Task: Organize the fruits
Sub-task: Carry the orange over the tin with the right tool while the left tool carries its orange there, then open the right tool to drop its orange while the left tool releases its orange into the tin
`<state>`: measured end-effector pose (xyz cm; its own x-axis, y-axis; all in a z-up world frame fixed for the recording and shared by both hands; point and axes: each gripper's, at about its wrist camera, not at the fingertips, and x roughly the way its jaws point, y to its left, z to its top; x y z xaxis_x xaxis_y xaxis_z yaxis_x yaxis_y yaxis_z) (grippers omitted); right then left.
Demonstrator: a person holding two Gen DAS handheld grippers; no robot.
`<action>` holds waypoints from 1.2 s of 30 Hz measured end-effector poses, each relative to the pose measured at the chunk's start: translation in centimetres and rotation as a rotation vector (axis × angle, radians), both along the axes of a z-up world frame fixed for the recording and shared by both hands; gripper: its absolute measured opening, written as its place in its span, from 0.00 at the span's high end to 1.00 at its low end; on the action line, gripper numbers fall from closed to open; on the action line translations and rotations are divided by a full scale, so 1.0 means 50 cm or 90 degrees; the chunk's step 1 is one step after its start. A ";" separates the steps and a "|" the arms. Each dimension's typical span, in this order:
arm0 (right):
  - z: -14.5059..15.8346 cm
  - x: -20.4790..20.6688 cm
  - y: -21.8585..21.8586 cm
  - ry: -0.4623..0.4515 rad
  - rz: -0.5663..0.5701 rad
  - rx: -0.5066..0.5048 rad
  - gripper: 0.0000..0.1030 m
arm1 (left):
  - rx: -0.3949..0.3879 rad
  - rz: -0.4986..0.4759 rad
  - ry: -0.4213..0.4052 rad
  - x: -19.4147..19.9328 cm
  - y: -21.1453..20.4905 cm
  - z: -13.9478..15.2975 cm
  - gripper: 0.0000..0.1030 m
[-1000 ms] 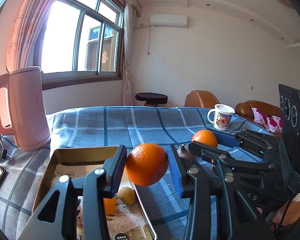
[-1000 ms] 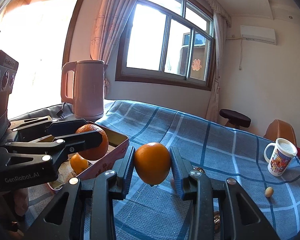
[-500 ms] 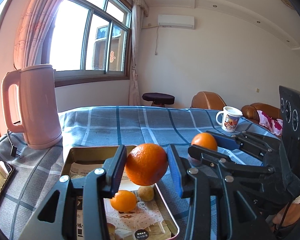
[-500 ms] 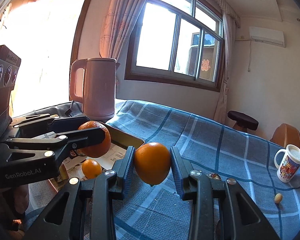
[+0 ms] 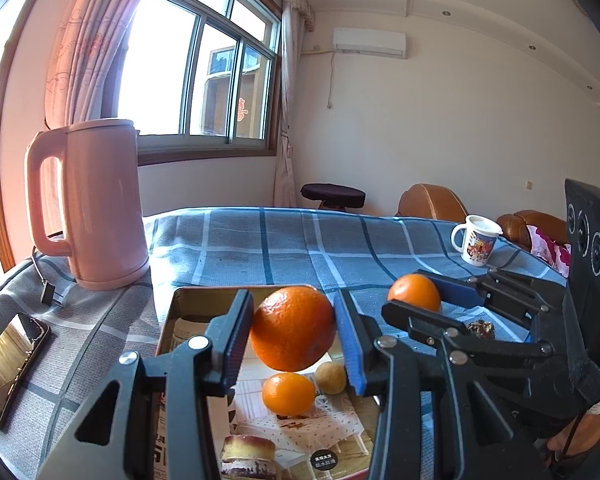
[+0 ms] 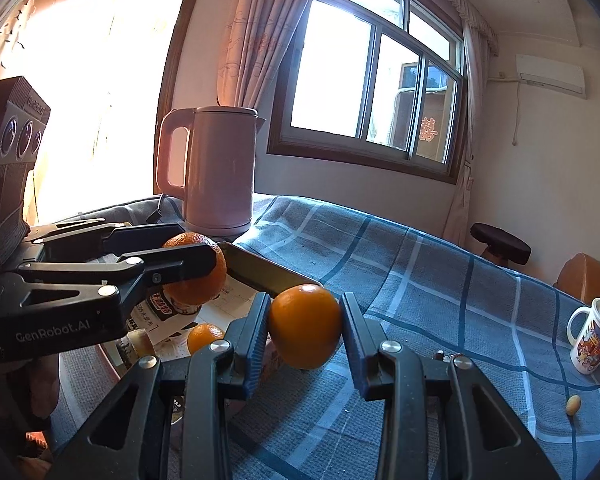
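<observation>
A: Looking along the left gripper (image 5: 294, 336), what sits between its fingers?

B: A large orange (image 5: 293, 328), pinched by the blue pads on both flanks and held above the metal tray (image 5: 204, 298).

A: And what lies in the tray under it?

B: A smaller orange (image 5: 288, 393) and a round yellowish fruit (image 5: 330, 378) just beside it, both on printed paper lining the tray. A small jar (image 5: 249, 456) stands nearer the camera.

A: What of the right gripper (image 6: 305, 330)?

B: It pinches a second orange (image 6: 305, 332), pads pressed on both sides. From its own camera that fruit hangs over the checked blue cloth (image 6: 440, 300), just by the tray's near corner.

A: How do the two grippers stand to each other?

B: Side by side, near but apart. Each shows in the other's view, the left one over the tray, the right one beside it.

A: Anything else on the table?

B: A pink kettle (image 5: 88, 204) behind the tray, a phone (image 5: 10, 360) at the left edge, a printed mug (image 6: 592, 336) far right, and one small yellow fruit (image 6: 573, 403) alone on the cloth near the mug. Something small and shiny (image 5: 480, 327) lies by the right gripper; I cannot tell what it is.
</observation>
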<state>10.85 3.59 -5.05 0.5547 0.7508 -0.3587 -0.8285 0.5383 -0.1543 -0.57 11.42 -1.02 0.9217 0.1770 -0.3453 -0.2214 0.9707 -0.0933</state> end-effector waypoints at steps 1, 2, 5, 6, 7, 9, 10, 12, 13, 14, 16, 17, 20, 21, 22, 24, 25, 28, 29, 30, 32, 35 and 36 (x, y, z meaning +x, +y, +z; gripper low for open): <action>-0.001 -0.001 0.003 0.001 0.002 -0.001 0.64 | 0.000 0.003 0.001 -0.001 0.003 0.000 0.58; -0.001 -0.003 0.008 0.001 0.004 -0.003 0.64 | -0.001 0.006 0.002 -0.003 0.007 -0.001 0.58; -0.003 -0.007 0.019 0.002 0.010 -0.007 0.64 | -0.003 0.015 0.003 -0.008 0.019 -0.002 0.58; -0.004 -0.008 0.022 0.003 0.013 -0.008 0.64 | -0.004 0.018 0.004 -0.010 0.023 -0.001 0.58; -0.006 -0.010 0.025 0.003 0.015 -0.010 0.64 | -0.004 0.021 0.006 -0.012 0.027 -0.002 0.58; -0.008 -0.014 0.031 0.005 0.020 -0.013 0.64 | -0.005 0.030 0.011 -0.016 0.036 -0.004 0.58; -0.009 -0.015 0.034 0.007 0.024 -0.015 0.64 | -0.005 0.035 0.016 -0.017 0.040 -0.006 0.58; -0.012 -0.018 0.044 0.011 0.032 -0.023 0.64 | -0.008 0.042 0.027 -0.020 0.050 -0.012 0.58; -0.015 -0.020 0.049 0.014 0.037 -0.029 0.64 | -0.008 0.046 0.034 -0.020 0.055 -0.016 0.58; -0.019 -0.022 0.056 0.017 0.042 -0.038 0.64 | -0.010 0.050 0.041 -0.021 0.059 -0.021 0.58; -0.027 -0.026 0.070 0.023 0.052 -0.058 0.64 | -0.024 0.054 0.052 -0.025 0.072 -0.026 0.58; -0.029 -0.028 0.075 0.022 0.055 -0.066 0.64 | -0.024 0.057 0.053 -0.027 0.075 -0.027 0.58; -0.036 -0.032 0.091 0.036 0.073 -0.090 0.64 | -0.024 0.065 0.066 -0.028 0.082 -0.030 0.58; -0.041 -0.034 0.098 0.037 0.077 -0.103 0.64 | -0.030 0.063 0.073 -0.025 0.086 -0.033 0.58; -0.043 -0.037 0.102 0.034 0.078 -0.111 0.64 | -0.036 0.060 0.079 -0.024 0.089 -0.035 0.58; -0.049 -0.039 0.110 0.042 0.090 -0.126 0.64 | -0.041 0.061 0.088 -0.020 0.092 -0.038 0.57; -0.054 -0.037 0.114 0.050 0.094 -0.136 0.64 | -0.039 0.063 0.090 -0.019 0.091 -0.038 0.57; -0.053 -0.034 0.112 0.051 0.089 -0.133 0.58 | -0.027 0.069 0.087 -0.020 0.086 -0.035 0.45; -0.051 -0.031 0.107 0.053 0.084 -0.125 0.47 | -0.025 0.072 0.085 -0.021 0.083 -0.035 0.38; -0.047 -0.028 0.099 0.054 0.076 -0.113 0.39 | -0.026 0.074 0.082 -0.022 0.081 -0.034 0.35; -0.040 -0.023 0.074 0.050 0.064 -0.093 0.38 | -0.030 0.070 0.076 -0.021 0.076 -0.031 0.32; -0.034 0.002 0.019 0.037 0.019 -0.082 0.38 | -0.033 0.058 0.066 -0.012 0.057 -0.023 0.26; -0.031 0.018 -0.007 0.042 -0.001 -0.074 0.38 | -0.032 0.050 0.063 -0.007 0.046 -0.020 0.26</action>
<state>11.73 3.23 -6.61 0.5285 0.7014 -0.4783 -0.8380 0.5213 -0.1614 -0.93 13.73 -2.01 0.8668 0.2276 -0.4436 -0.3070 0.9447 -0.1150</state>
